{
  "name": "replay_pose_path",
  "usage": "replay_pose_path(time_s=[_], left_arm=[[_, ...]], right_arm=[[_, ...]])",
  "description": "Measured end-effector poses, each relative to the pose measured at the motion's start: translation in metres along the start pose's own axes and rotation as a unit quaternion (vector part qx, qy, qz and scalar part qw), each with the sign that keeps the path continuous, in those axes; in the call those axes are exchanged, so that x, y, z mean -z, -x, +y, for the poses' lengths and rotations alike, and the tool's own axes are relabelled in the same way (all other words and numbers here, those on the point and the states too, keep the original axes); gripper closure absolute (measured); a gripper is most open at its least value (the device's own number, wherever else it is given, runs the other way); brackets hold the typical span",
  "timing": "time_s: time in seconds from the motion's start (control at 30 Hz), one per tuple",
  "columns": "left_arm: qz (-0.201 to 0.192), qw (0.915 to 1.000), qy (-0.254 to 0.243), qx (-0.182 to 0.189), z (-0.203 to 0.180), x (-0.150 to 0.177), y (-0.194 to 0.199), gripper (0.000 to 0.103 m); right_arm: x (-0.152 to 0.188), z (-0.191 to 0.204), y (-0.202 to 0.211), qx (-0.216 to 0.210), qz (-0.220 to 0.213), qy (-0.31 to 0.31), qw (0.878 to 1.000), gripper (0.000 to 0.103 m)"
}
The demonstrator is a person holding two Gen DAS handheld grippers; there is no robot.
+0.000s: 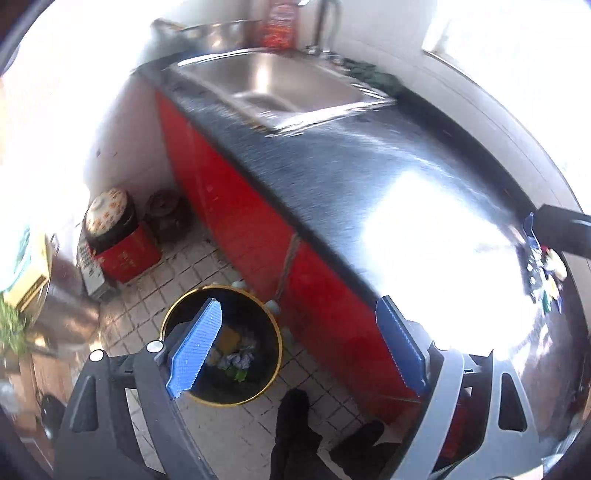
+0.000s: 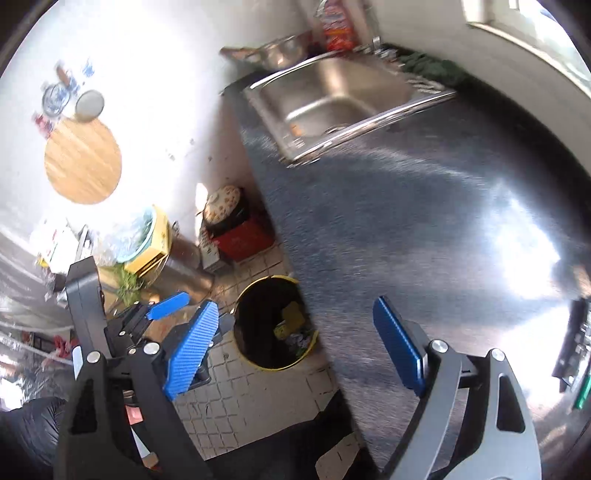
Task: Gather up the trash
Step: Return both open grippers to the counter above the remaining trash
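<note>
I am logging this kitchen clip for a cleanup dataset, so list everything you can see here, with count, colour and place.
trash bin: one, black with yellow rim, on the tiled floor beside the cabinet; crumpled paper and yellow scraps inside
counter: one, dark speckled, above red cabinet fronts
sink: one, steel, set in the counter's far end
metal bowl: one, steel, behind the sink
red packet: one, by the tap
round board: one, wooden, on the wall
red box: one, on the floor in the corner, a patterned lid on the pot above
colourful wrapper: one, blurred, at the counter's right edge
left tool: open, empty
right tool: open, empty
</note>
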State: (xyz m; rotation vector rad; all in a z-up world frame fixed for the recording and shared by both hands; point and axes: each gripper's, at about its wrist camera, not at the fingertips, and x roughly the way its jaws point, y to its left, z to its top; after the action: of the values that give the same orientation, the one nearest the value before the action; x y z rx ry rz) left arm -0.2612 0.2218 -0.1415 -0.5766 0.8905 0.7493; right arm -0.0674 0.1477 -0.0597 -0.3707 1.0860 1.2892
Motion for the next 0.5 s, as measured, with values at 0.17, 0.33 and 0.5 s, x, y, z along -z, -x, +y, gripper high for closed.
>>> replay_pose_path(time_s=[0.17,0.33,0.5], left_arm=[[-0.001,0.9889,-0.123,0.084,-0.123,-0.03,0.004,0.018],[0.0,0.9644,-0.218,0.149,-0.246,-0.038,0.014,0.018],[0.014,0.9456,-0.264,0.19,-0.33,-0.025,0.023,0.018]], right_arm=[[0.03,-0.097,0.099,0.101,-0.081,-0.094,0.987,0.02],[0.092,-0.175,0.183,0.187,-0.133,-0.184,0.956,0.02],[0.156,-0.216,0.237,0.243,-0.156,-0.242,0.926,0.02]])
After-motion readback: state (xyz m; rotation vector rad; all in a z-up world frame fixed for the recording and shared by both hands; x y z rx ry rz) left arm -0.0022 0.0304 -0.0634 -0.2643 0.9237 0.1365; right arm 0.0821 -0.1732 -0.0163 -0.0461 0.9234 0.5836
